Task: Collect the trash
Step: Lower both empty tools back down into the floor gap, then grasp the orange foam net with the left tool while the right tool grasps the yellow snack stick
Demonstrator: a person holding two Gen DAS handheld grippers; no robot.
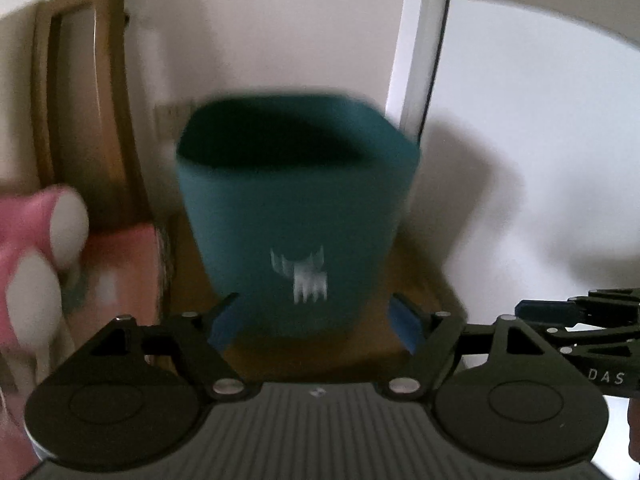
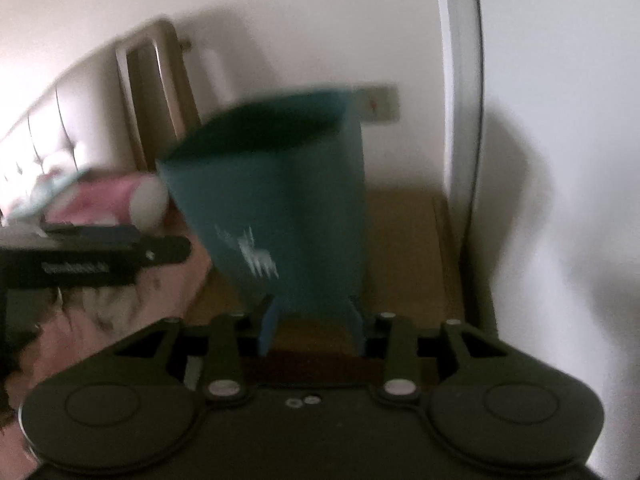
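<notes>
- A teal paper bag (image 1: 296, 216), open at the top and printed with a pale mark on its front, is seen standing on a brown wooden surface (image 2: 404, 248) against a white wall (image 1: 540, 160), beside a white frame edge on the right.
- Both views are motion-blurred; fine detail is not readable, and no contents of the bag can be made out.
- The bag is judged light and soft-walled: thin paper that would crease or buckle under a hard pinch and could tip if pushed low down. The dark mouth suggests it is mostly hollow.
- The best hold is judged to be the upper rim or one side wall near the top, with one finger inside and one outside; a squeeze across the whole body would probably crush it.
- Left gripper (image 1: 316, 324): jaws are spread wide, blue pads flanking the bag's base; contact cannot be told through the blur, and nothing is held.
- Right gripper (image 2: 314, 326): jaws are partly open around the bag's narrow lower end; whether the pads touch the paper cannot be told.
- A pink soft toy (image 1: 44, 240) is noted to the left, near the bag but apart from it.
</notes>
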